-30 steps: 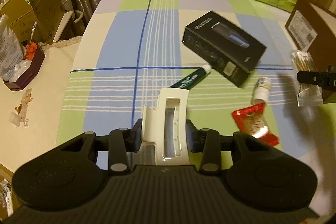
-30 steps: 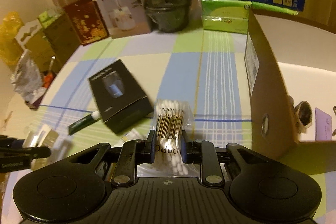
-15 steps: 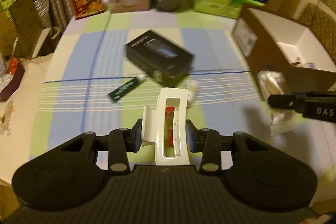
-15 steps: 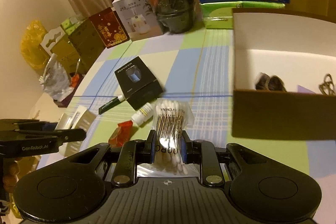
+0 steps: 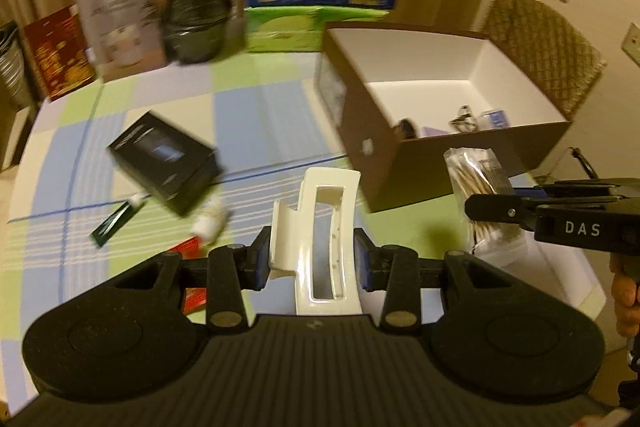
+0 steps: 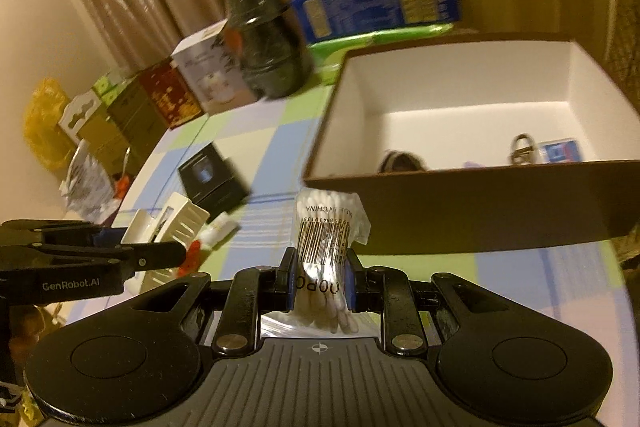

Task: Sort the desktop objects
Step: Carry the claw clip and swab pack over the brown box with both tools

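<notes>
where legible, the cotton swab bag (image 6: 326, 243) reads "made in china".

Two downward wrist views, shared box (image 5: 420, 163)

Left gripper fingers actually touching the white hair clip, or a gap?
Touching. The left wrist view shows both fingers pressed against the sides of the white hair clip, no gap on either side; the left gripper carries it above the table.
</notes>
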Demonstrator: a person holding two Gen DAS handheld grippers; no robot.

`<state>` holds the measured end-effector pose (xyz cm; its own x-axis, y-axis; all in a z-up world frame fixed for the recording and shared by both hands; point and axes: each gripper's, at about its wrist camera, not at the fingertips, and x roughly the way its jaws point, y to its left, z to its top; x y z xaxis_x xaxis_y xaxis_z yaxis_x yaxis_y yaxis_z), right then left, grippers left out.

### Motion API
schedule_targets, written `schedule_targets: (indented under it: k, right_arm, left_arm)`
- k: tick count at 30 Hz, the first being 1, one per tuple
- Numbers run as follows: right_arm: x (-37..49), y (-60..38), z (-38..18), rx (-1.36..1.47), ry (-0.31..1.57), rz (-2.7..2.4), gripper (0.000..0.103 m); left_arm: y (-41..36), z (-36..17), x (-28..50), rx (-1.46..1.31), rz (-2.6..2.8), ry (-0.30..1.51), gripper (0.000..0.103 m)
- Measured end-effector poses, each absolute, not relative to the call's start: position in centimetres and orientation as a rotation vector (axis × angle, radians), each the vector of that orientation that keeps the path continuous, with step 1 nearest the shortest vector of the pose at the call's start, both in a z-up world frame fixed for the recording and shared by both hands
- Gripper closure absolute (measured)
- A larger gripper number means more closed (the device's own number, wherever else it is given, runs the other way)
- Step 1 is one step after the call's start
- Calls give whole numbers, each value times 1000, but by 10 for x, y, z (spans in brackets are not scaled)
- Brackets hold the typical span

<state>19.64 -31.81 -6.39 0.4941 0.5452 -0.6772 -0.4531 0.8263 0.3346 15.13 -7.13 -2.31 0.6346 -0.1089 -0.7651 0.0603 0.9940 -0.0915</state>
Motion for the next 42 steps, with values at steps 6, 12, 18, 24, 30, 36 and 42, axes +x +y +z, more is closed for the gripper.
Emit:
schedule_targets:
  k: [6,12,18,24,30,36,42]
  right_arm:
    - [208,-353,-51,127,826,567,83]
    - [233,-377,-39,120,783,558,83]
    - [274,-394,-34,112,754,558,83]
    - [327,-394,-45,62,770,573,83]
    - [373,-383,-68,0,829,574,83]
    - [404,-375,-86,-28,875,571,83]
    - [426,-372,-98,-41,909,551,83]
  left_arm:
    - [-113,-16,169,-44,-164,856,68]
    - [-151,-11,197,-39,-200,833,68]
    - [-175,-9,235,-48,-199,825,68]
    - [-190,-15,286,-37,-171,843,67]
    - [-195,-36,338,-27,-121,907,67]
    - [-192,-56,380,-55,-83,959,67]
    - [-193,-72,411,-60,-55,1005,67]
